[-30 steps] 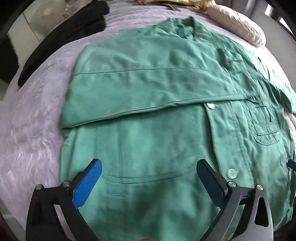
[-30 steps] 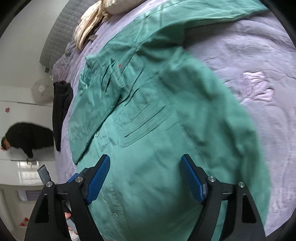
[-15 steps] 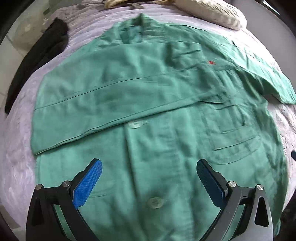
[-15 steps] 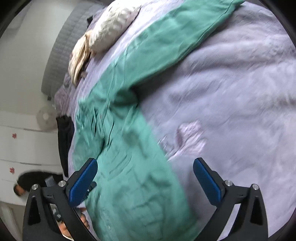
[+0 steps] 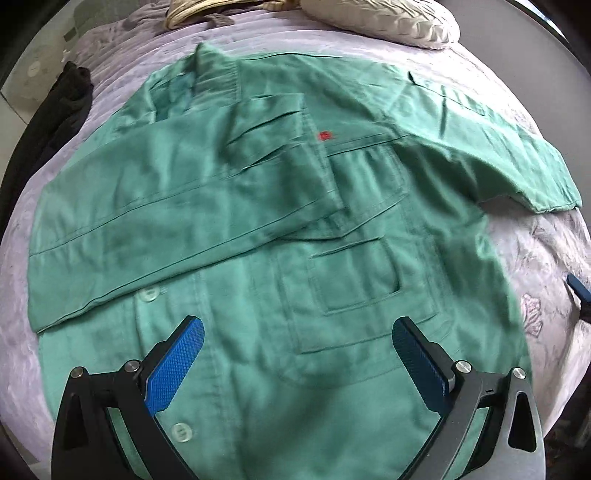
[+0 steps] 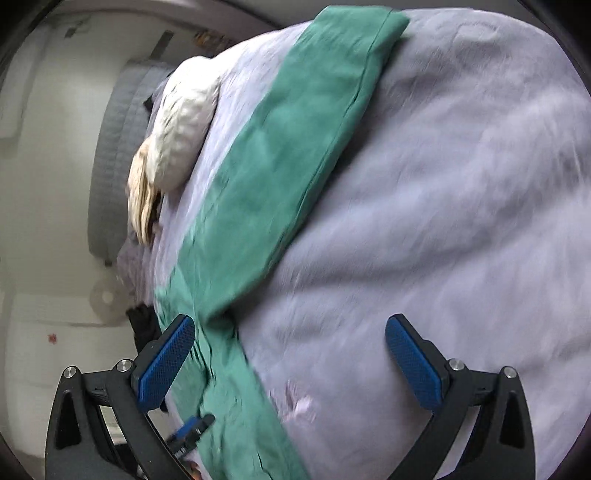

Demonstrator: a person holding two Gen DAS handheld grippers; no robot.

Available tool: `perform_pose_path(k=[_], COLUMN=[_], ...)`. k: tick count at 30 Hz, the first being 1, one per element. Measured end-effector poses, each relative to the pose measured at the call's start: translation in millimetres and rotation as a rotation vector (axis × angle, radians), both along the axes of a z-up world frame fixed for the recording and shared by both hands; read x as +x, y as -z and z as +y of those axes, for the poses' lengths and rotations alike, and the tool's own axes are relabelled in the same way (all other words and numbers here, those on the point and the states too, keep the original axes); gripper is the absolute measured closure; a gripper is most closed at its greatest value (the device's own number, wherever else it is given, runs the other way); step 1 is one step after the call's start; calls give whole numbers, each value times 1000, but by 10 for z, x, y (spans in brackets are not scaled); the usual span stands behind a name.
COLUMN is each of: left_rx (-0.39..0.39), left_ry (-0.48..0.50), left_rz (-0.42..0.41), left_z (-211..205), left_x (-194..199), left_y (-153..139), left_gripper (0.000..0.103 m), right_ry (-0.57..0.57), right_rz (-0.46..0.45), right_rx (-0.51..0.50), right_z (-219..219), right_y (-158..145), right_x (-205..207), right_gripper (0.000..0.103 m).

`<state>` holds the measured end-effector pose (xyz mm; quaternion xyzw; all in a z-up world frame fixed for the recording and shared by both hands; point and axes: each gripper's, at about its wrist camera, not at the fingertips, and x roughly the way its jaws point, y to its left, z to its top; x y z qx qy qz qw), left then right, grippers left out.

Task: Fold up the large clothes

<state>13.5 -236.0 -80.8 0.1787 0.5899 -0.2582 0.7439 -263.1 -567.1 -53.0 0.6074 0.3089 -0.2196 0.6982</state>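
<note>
The left hand-held gripper [image 5: 295, 363] hangs over the lower front of the green shirt [image 5: 258, 236] with its blue pads [image 5: 173, 363] spread wide and nothing between them — released, and whether it touches the cloth I cannot tell. Just below its left pad sits a pale button [image 5: 183, 431], and a second button [image 5: 149, 294] lies further up the placket. The shirt is spread face up across the lavender bed [image 5: 546, 251]; one sleeve [image 5: 122, 225] is folded flat across the chest, its cuff end reaching the shirt's edge on the left side of the left-wrist view, while the other sleeve [image 5: 491, 147] lies stretched outward to the right. A chest pocket [image 5: 354, 273] and a small red mark [image 5: 325, 135] show near the middle, with the collar [image 5: 218, 70] at the far end. Beyond the collar rests a cream pillow [image 5: 388, 20], and a dark garment [image 5: 59, 114] lies along the bed's far left edge. The right hand-held gripper [image 6: 290, 363] is likewise released, its pads [image 6: 413, 363] wide apart and empty, poised above bare bedspread beside the shirt's side edge — the left pad overlaps the green cloth in the right-wrist view. From there the outstretched sleeve [image 6: 295, 155] runs away diagonally across the bed [image 6: 461, 221], with the pillow [image 6: 184, 125] just beside it toward the grey headboard [image 6: 110, 155]. That view is blurred.
</note>
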Motion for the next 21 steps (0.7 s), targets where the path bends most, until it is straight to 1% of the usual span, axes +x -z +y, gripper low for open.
perform_pose_path(k=[3,5,7,12,15,18,20,21], left_rx=[-4,-7,-6,-7,-9,-10,-9,-10], left_ry=[-2,-7,-6,-14,-24,-28,-33,-36], left_rz=[7,11,14,10,15,14,14,14], left_z=[-127,-200,-269,-393,-450,-459,-495,-467], left_x=[-37,-56,-70,-105,-124,-121,-146,-92], left_y=[8,11,16,5,-17,-25,-25,11], left_gripper=[1,1,1,1,1,1,1,1], right_ry=[78,127,144,145,196,265,289,296], right_rz=[-29,-83,-122,-179,-212,-258,-275,-278], right_rx=[12,18,14,27,25,57,81,92], right_z=[-311,-533,-700,-999,-1159,-1306,-1342,-1358], right_y=[50,93,108,160,190,252,277,286], right_x=[-45,-61,4,189,168,120,134,145], right_gripper=[0,0,0,0,0,0,0,0])
